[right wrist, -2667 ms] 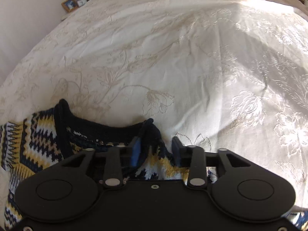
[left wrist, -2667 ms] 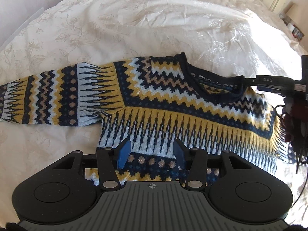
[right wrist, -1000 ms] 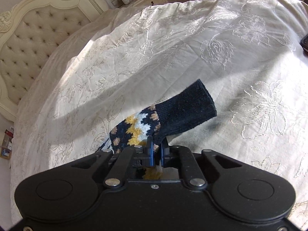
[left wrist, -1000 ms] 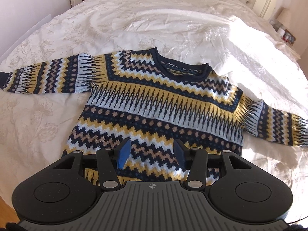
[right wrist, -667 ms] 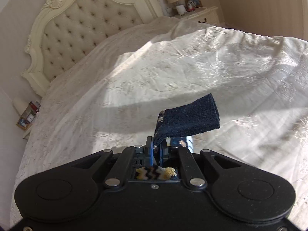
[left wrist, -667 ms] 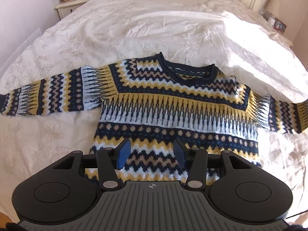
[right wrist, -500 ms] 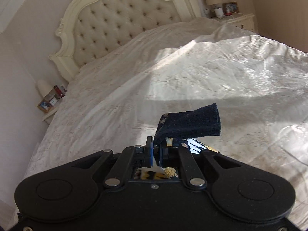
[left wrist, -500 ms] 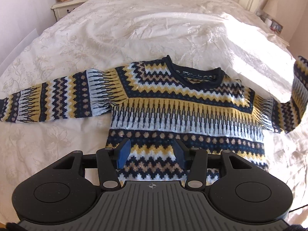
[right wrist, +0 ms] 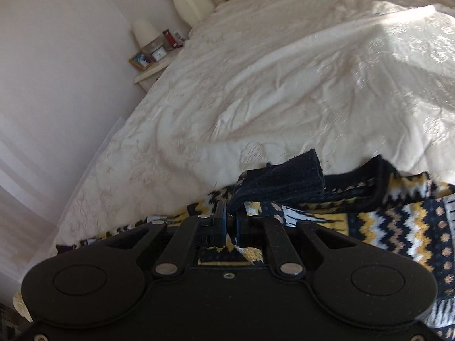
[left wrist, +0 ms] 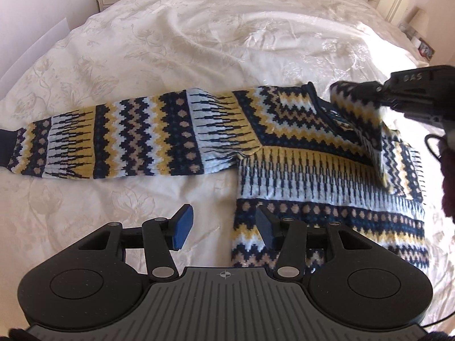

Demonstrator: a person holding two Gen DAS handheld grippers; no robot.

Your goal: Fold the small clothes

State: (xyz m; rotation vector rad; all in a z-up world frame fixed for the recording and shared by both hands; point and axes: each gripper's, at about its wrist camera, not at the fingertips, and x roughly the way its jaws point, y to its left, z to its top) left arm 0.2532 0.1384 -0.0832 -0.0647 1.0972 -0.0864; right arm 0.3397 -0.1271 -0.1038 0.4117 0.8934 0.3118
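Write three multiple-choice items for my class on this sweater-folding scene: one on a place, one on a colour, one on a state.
1. Where does the sweater lie?
A. on a bed
B. on a chair
C. on the floor

2. What colour is the cuff that the right hand-held gripper holds?
A. red
B. dark navy
C. green

3. How is the left hand-held gripper?
A. shut on the collar
B. shut on a sleeve
C. open, holding nothing

Answers:
1. A: the white bedspread spreads under it.
2. B: the dark navy cuff sticks out past the closed fingers.
3. C: its fingers stand apart with only bedspread between them.
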